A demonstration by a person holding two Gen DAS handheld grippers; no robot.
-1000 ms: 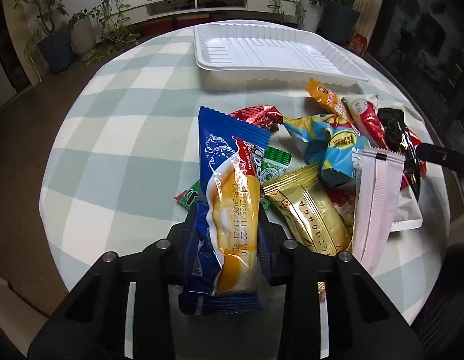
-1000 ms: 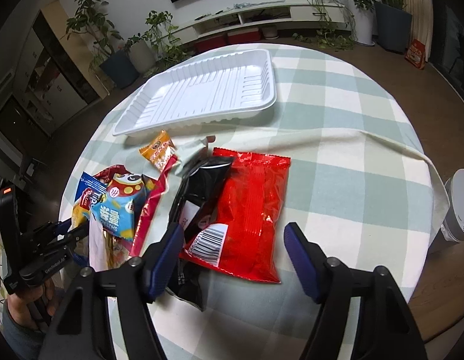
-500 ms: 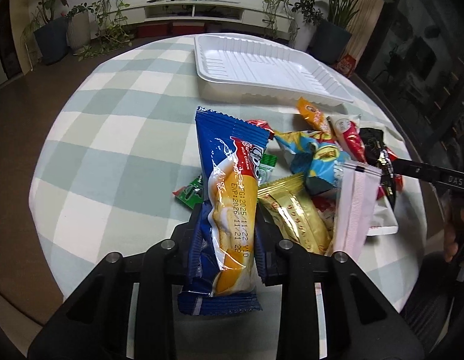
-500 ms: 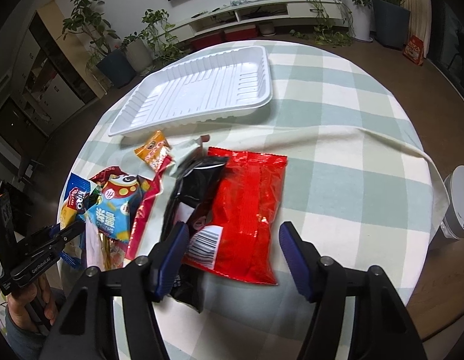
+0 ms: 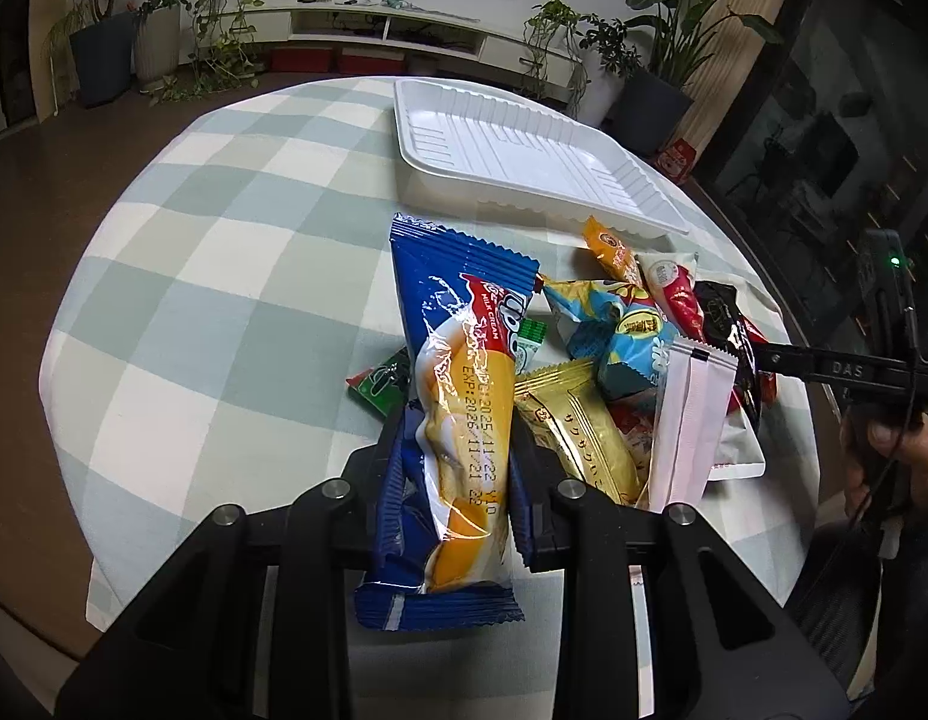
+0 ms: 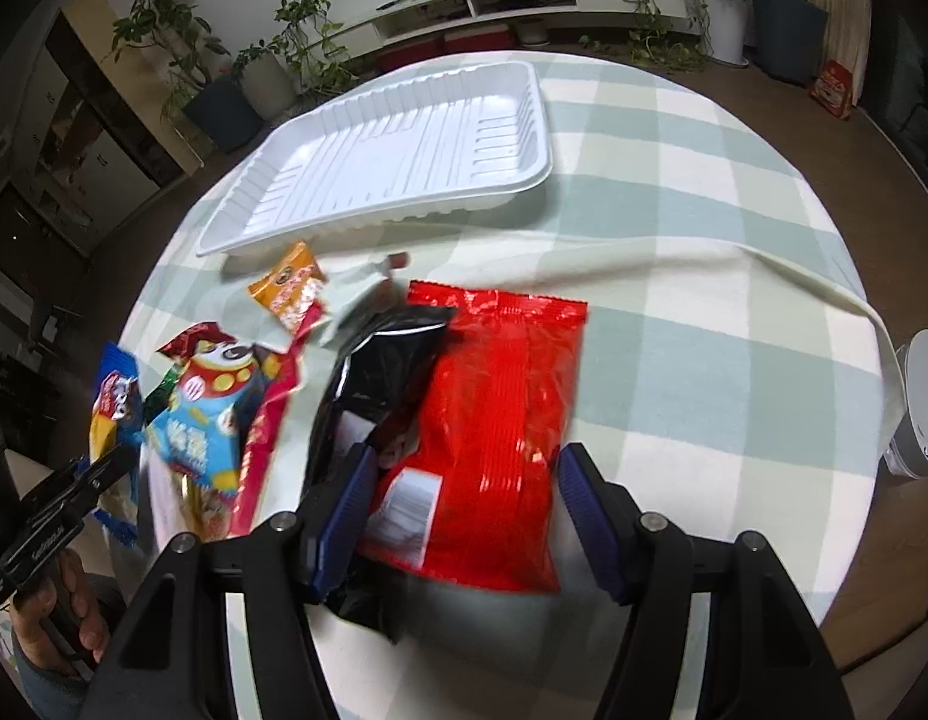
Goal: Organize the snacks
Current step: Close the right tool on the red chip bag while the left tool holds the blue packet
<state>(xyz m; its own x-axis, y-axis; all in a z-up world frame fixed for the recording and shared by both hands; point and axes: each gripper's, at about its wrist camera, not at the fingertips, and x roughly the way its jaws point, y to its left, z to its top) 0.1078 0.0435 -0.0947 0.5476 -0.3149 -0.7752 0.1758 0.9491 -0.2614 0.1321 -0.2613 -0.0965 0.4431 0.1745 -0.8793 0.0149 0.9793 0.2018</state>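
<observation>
We take the ribbed white plastic tray [image 5: 524,156] as our landmark. Our left gripper [image 5: 452,480] is clamped on a long blue-and-yellow cream-snack wrapper [image 5: 458,396], pinching it near its lower end. The wrapper's long axis runs along the fingers and points up towards the tray's near-left corner, so its free end lies short of the tray's near rim, with bare checked tablecloth [image 5: 224,276] between them. The tray holds nothing yet, so we judge this the first snack to go, and the move is a carry away from us over that near rim.

Our right gripper [image 6: 464,510] stands half wide and grips nothing; a flat red foil packet [image 6: 494,420] lies between its jaws, long axis also towards the tray, overlapping a black packet [image 6: 368,372].

The remaining snacks [image 5: 632,348] are heaped just short of the tray's near rim.
</observation>
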